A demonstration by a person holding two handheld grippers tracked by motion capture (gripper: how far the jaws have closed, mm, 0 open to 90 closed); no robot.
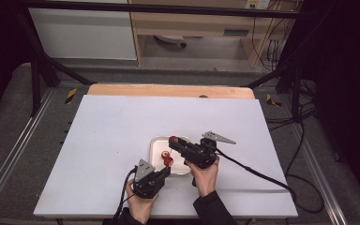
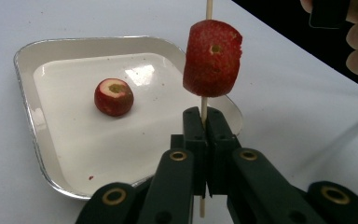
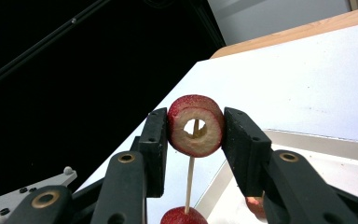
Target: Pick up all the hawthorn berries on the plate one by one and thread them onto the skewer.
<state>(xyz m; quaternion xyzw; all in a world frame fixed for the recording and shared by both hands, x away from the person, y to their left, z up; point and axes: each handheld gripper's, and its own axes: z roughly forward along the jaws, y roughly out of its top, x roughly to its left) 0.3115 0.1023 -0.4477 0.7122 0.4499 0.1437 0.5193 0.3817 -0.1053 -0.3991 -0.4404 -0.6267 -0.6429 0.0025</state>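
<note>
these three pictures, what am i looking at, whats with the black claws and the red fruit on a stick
A person sits at a white table holding a hand-operated clamp tool in each hand. The wide picture is taken from above; the other two come from small cameras riding on each tool, looking along its black jaws.

The left gripper is shut on a thin wooden skewer, which stands upright with a red fruit piece already threaded on it. The right gripper squeezes a cored fruit ring, its hole lined up over the skewer's tip. A shallow white tray on the table holds one more fruit piece.
</note>
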